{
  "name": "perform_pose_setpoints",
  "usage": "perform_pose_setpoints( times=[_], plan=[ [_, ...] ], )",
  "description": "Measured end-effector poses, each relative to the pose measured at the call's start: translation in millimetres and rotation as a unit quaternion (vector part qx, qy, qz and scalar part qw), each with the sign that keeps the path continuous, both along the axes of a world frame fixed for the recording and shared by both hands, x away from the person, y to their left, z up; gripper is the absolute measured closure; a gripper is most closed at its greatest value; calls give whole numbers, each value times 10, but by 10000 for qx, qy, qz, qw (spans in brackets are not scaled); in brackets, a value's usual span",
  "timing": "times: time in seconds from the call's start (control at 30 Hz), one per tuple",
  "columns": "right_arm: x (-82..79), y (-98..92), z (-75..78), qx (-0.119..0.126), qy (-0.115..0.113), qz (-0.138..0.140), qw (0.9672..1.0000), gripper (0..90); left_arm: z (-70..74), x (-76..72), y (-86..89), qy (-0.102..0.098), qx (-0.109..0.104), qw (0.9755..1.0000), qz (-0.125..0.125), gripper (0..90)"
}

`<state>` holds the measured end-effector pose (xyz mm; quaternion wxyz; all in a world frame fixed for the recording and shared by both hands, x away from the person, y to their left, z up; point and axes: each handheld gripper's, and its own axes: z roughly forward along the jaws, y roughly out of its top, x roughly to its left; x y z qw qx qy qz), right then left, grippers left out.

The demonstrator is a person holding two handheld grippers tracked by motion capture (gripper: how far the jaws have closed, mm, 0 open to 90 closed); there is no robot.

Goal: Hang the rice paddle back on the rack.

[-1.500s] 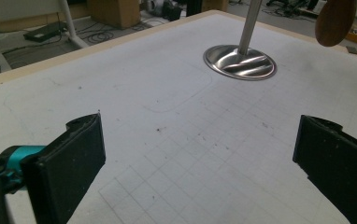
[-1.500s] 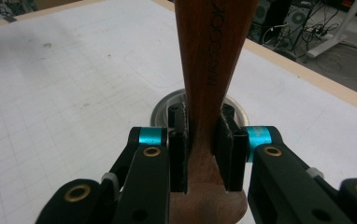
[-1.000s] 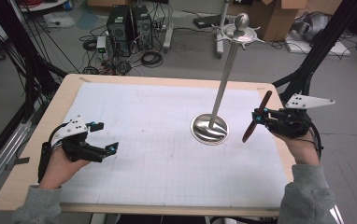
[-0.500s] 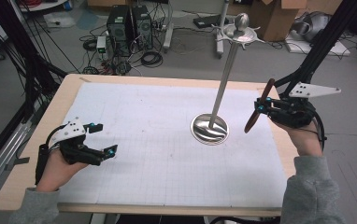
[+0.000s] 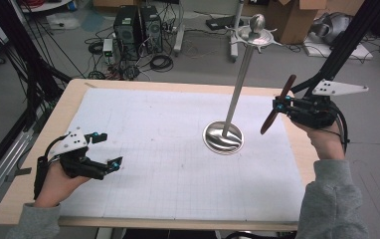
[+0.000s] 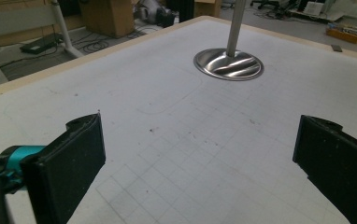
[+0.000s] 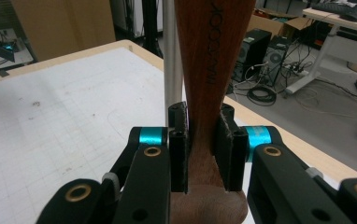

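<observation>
Jaws of our left gripper [image 5: 109,151] stand spread with nothing between them, low over the near left of the table [image 5: 44,129], presumably parked out of the way. Farther off, our right gripper [image 5: 279,105] hangs above the table's right edge, its jaws pinching a wooden utensil [image 5: 277,104] at mid-handle, the wood rising steeply past them. We judge it is headed for the metal stand [image 5: 237,84] just beside it.

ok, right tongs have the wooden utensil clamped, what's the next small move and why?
Probably carry the wooden utensil up toward the hooks atop the metal stand. The right tongs are shut on it in the air beside the pole, well below the top; the left tongs sit open and idle.
</observation>
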<state>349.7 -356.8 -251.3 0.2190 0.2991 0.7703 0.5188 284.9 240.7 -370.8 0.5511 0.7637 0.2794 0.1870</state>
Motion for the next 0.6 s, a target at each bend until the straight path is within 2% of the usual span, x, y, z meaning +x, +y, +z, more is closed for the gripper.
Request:
perform_pose_setpoints(
  times=[0.07, 0.3, 0.43, 0.47, 0.6],
  plan=[
    [10, 5, 32, -2, 41, 37, 10000, 770, -5, -4, 10, -45, -1, 10000, 62, 28],
    [55, 33, 179, -47, -46, 61, 10000, 770, -10, -32, 31, -28, 1, 10000, 76, 28],
    [88, 49, 250, 40, -73, 90, 9999, 770, -17, -31, 44, -18, 0, 10000, 76, 28],
    [105, 61, 263, 140, -74, 237, 9996, 770, -22, -30, 51, -4, 4, 10000, 86, 28],
    [138, 86, 291, 94, -71, 237, 9997, 770, -24, -28, 57, 56, -71, 9999, 44, 28]
  ],
)
